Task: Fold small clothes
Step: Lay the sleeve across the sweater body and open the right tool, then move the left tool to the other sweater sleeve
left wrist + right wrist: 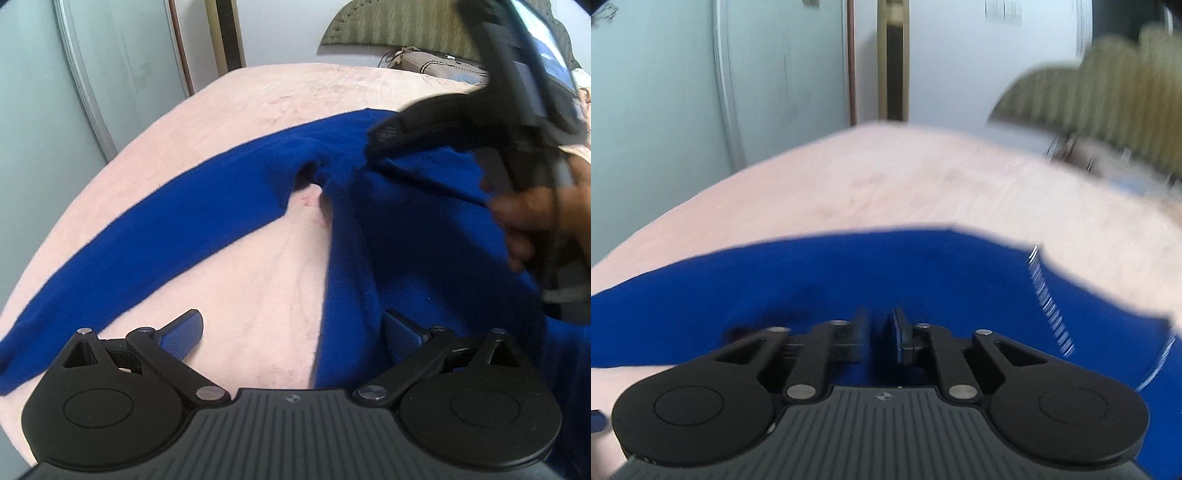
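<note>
A blue sweater (406, 240) runs off the left wrist view's right and bottom edges, its long sleeve cut at the lower left. The right gripper (373, 146) and the hand (543, 218) holding it smear with motion blur. In the right wrist view, cloth hides the fingertips, and the headboard (1108, 103) at the bed's far corner dissolves into streaks.

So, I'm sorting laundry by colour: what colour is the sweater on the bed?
Solid royal blue sweater, clearest in the left wrist view.
</note>
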